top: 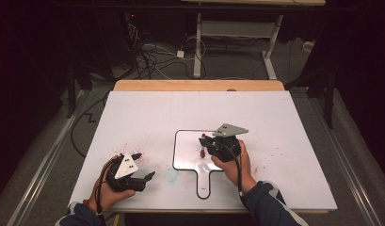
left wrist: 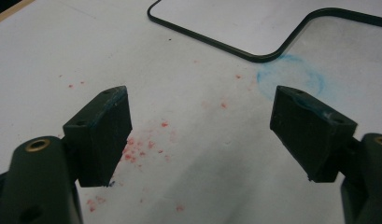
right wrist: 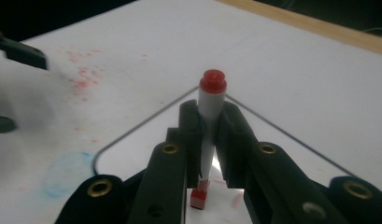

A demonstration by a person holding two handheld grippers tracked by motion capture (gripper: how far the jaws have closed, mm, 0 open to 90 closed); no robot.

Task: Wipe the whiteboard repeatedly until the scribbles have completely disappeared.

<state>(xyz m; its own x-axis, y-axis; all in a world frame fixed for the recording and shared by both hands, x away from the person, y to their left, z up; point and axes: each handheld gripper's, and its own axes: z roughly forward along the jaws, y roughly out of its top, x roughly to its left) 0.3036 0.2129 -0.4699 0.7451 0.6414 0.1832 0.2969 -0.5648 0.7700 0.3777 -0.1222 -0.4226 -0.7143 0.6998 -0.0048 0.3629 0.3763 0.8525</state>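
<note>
Each black plastic left gripper (top: 144,165) and right gripper (top: 213,142) carries a grey three-cornered plate, brass-ringed screw holes and squared black jaws. Dark cables trail back. The person wears dark blue sleeves (top: 270,207) with grey trim.

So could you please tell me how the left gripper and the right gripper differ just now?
The left gripper is open with nothing between its fingers; the right gripper is shut on a red-capped marker. The left sits over the bare stained table; the right is over the small whiteboard. Both have black fingers.
</note>
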